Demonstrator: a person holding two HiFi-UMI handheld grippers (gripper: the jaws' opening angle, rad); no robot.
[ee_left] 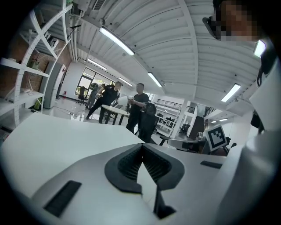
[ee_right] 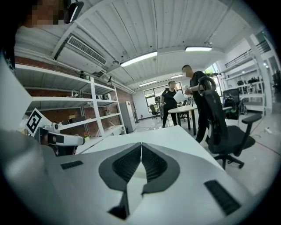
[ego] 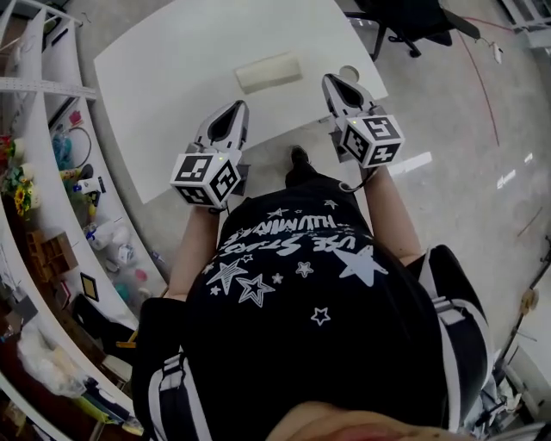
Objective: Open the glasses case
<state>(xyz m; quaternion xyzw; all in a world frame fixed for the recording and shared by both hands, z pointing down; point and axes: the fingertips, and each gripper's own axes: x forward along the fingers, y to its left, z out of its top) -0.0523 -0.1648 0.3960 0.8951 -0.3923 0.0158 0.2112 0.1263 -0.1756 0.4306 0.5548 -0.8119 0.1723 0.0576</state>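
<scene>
A cream, oblong glasses case [ego: 269, 72] lies closed on the white table [ego: 172, 69], toward its far right part. In the head view my left gripper [ego: 237, 105] hovers over the table's near edge, short of the case and a little to its left. Its jaws are shut and hold nothing, and in the left gripper view they meet at the tip of the left gripper [ee_left: 142, 145]. My right gripper [ego: 331, 79] is just right of the case, apart from it. It too is shut and empty, as the right gripper view [ee_right: 141, 144] shows. Neither gripper view shows the case.
A round cable hole [ego: 349, 73] sits in the table near the right gripper. White shelving [ego: 52, 172] with clutter runs along the left. A black office chair [ego: 413, 21] stands beyond the table. People stand by a far desk [ee_left: 115, 112].
</scene>
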